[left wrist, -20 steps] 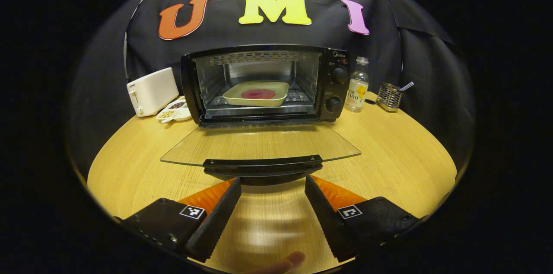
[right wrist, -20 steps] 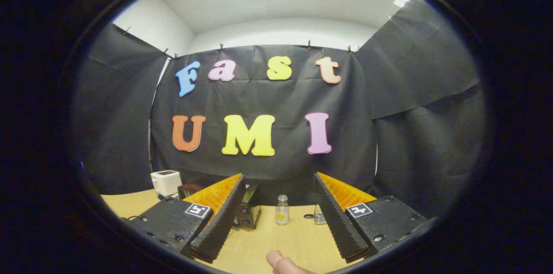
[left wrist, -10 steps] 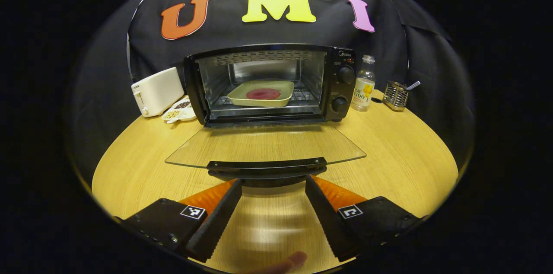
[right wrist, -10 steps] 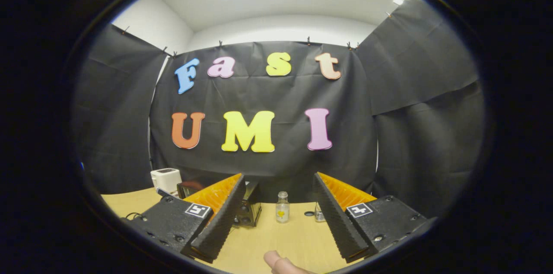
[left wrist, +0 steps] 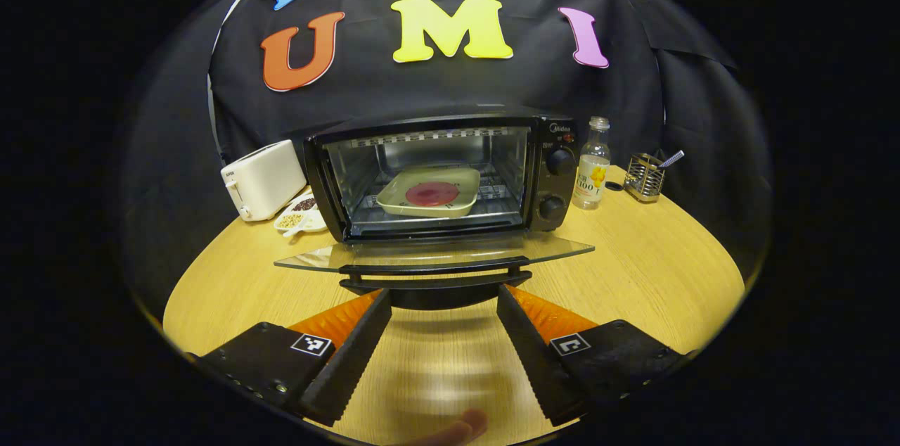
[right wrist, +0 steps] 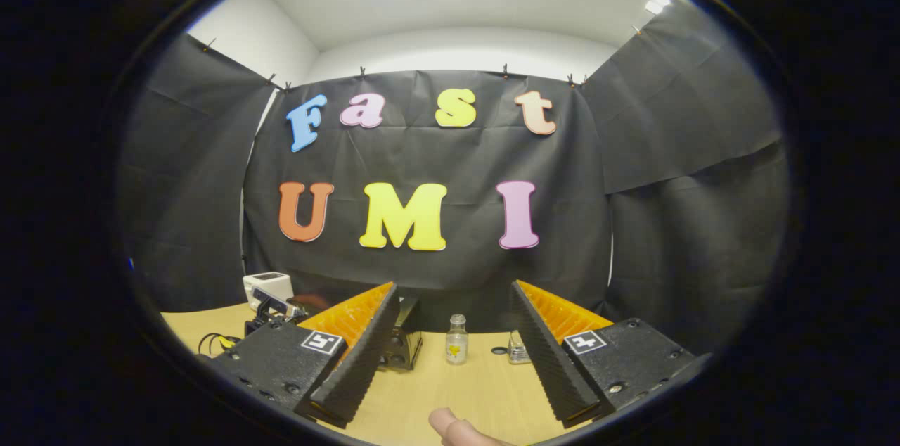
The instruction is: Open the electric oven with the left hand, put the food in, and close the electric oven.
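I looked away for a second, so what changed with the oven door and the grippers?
The oven door has swung up from flat, lifted from below by the left gripper, fingers open under the handle. The tray stays inside; the right gripper stays open and raised.

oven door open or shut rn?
Open. The glass door hangs out flat from the oven; the tray shows inside.
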The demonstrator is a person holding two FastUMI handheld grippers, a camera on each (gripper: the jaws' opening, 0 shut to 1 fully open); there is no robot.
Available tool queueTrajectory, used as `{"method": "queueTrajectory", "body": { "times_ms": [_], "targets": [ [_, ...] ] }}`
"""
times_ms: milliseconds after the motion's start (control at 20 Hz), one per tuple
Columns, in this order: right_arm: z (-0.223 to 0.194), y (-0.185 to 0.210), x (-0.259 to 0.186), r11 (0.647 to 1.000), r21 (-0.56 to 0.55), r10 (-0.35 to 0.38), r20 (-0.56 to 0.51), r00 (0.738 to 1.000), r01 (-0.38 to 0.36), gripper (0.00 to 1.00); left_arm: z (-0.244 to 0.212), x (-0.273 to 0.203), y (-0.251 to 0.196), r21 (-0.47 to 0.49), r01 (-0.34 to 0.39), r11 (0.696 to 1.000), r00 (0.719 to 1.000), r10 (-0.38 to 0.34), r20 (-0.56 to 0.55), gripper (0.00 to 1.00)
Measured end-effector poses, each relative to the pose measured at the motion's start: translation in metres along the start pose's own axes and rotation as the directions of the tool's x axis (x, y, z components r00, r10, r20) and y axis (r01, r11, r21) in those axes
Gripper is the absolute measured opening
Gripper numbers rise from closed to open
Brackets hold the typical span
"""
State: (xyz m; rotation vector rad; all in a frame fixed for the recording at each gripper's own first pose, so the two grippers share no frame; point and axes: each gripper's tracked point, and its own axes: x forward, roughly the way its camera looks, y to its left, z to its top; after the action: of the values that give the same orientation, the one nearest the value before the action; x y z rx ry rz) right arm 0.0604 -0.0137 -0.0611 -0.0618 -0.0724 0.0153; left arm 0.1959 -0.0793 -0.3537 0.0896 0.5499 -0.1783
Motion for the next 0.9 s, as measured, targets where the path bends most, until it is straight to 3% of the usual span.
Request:
{"method": "queueTrajectory", "body": {
  "times_ms": [600, 900],
  "targets": [
    [0.002, -0.006, -0.003, 1.0, -0.01, -0.018, -0.002, 1.0, 0.018, 0.99, 0.048, 0.012, 0.011, -0.013, 0.008, 1.0, 0.998, -0.007, 0.065, 0.98],
    [0.005, -0.003, -0.015, 1.0, -0.013, -0.001, 0.0, 1.0, 0.001, 0.99, 0.06, 0.039, 0.02, -0.036, 0.013, 0.999, 0.999, -0.011, 0.046, 0.98]
  ]
}}
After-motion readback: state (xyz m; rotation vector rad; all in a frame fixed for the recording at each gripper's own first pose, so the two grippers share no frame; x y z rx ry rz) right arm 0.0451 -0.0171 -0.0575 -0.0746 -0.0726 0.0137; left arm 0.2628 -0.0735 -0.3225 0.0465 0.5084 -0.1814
